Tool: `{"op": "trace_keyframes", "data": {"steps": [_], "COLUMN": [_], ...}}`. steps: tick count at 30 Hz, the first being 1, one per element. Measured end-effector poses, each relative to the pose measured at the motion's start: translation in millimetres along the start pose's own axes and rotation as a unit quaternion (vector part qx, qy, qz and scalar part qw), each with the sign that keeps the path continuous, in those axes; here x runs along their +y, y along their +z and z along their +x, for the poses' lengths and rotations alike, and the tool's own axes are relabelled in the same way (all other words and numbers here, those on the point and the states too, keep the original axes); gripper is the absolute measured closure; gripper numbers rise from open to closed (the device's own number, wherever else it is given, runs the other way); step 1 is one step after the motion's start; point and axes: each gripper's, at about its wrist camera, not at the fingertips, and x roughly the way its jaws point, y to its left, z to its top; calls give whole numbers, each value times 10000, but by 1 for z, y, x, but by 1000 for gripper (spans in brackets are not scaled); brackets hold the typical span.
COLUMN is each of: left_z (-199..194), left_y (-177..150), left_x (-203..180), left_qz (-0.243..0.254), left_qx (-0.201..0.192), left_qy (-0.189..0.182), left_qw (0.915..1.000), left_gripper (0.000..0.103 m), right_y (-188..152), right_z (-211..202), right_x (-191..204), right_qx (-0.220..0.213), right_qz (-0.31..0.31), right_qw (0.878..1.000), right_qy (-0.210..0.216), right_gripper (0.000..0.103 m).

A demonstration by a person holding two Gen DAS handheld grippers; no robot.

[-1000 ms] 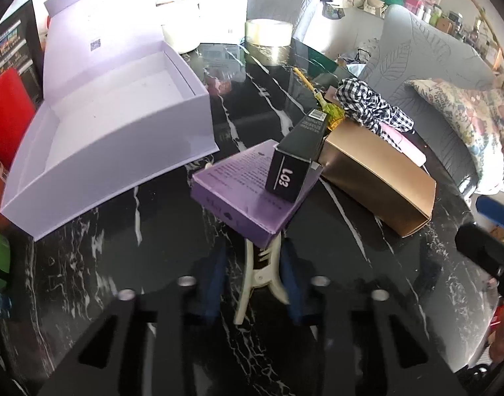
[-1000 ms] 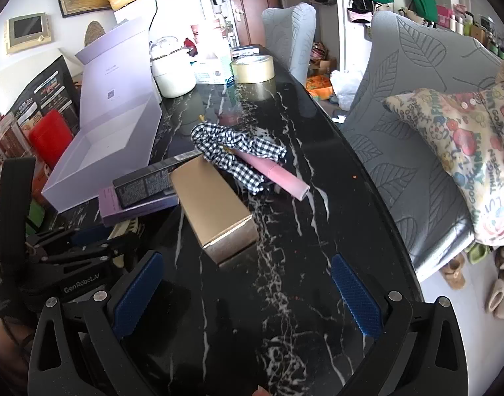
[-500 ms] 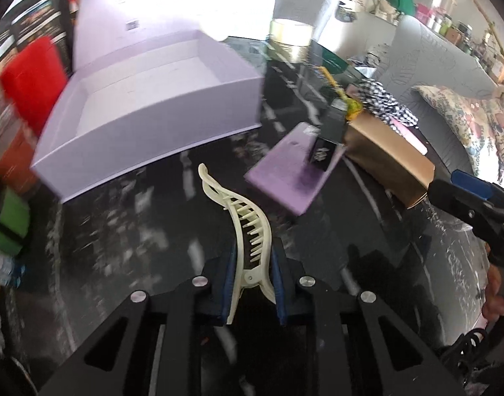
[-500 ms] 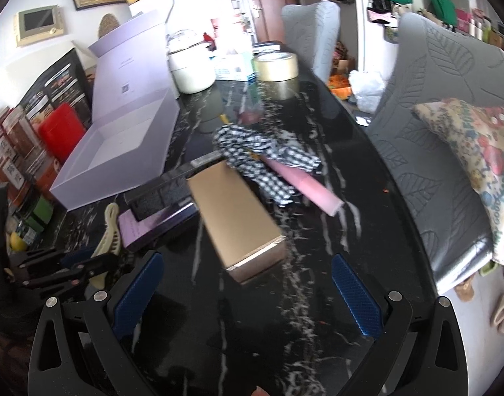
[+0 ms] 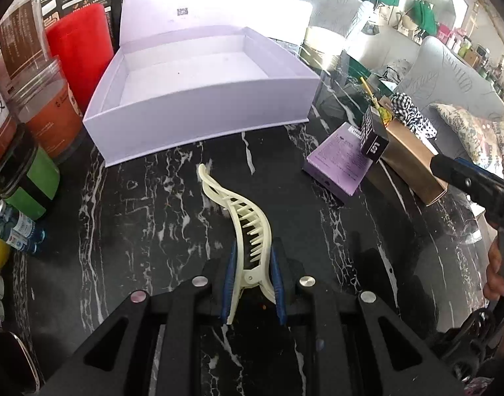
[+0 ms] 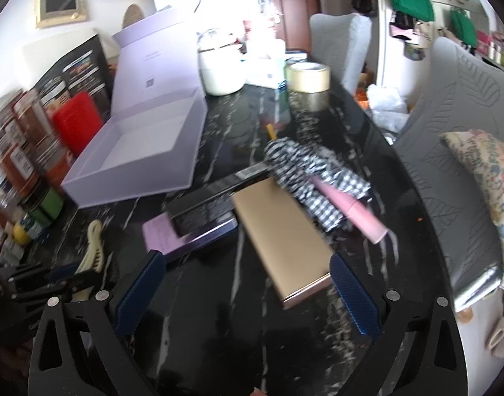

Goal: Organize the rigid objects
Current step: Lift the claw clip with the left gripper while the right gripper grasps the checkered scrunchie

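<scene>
Left wrist view: my left gripper [image 5: 250,277] clamps the cream plastic hair claw [image 5: 238,211]; open lilac cardboard box [image 5: 199,125] ahead, purple flat carton [image 5: 338,161] beside. Right gripper [image 6: 245,292] gapes empty over the gold box [image 6: 278,237].

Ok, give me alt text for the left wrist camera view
The left gripper is clamped on a cream hair claw clip above a black marble table, facing an open, empty lavender box. To the right lie purple, black and gold boxes.

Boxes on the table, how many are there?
4. The big open lavender box sits at the left. The flat purple box lies near the middle with the black box on it. The gold box lies beside them. More may be hidden.
</scene>
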Motion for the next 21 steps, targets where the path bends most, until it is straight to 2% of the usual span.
{"op": "trace_keyframes", "data": {"steps": [7, 12, 21], "left_z": [-2, 0, 4], "left_y": [9, 19, 36], "left_x": [-7, -13, -18], "left_qz": [44, 84, 151], "left_qx": [-94, -142, -190], "left_qy": [-158, -176, -188], "left_qw": [9998, 9997, 9995], "left_gripper": [83, 83, 83], "right_y": [14, 26, 51], "right_z": [2, 9, 33], "right_x": [-9, -11, -9], "right_qx": [-110, -189, -379], "right_qz": [-60, -166, -628], "right_qw": [9999, 9996, 9963], "right_qy": [-101, -124, -458], "right_gripper": [18, 33, 33]}}
